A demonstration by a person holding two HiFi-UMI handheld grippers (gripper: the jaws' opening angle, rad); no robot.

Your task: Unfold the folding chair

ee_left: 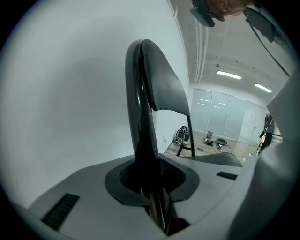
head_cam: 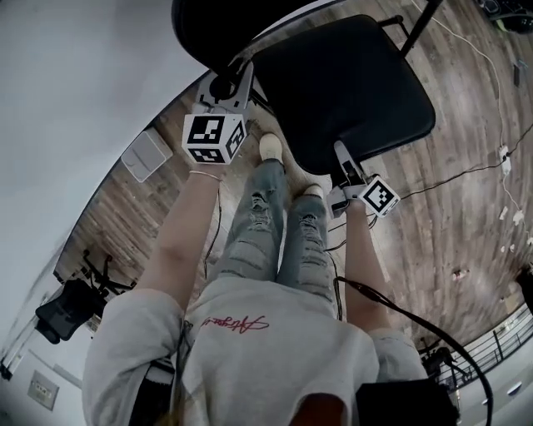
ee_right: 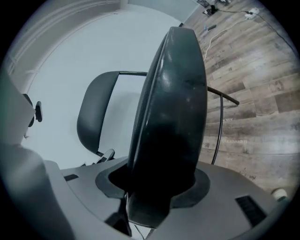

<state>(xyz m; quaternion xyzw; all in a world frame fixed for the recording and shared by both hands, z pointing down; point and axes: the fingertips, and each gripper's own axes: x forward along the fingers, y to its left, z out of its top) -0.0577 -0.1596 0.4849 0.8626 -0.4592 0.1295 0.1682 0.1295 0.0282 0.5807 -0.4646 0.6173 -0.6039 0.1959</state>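
The black folding chair stands in front of me, with its padded seat lowered and its backrest near the white wall. My left gripper is shut on the side edge of the backrest, which rises straight up from between the jaws of this left gripper. My right gripper is at the seat's front edge. In the right gripper view the thick seat pad fills the gap of the right gripper, and the backrest shows behind it.
My feet stand right at the chair on a wood-plank floor. Cables trail across the floor to the right. A white box lies by the wall at left, and a black office chair stands behind me.
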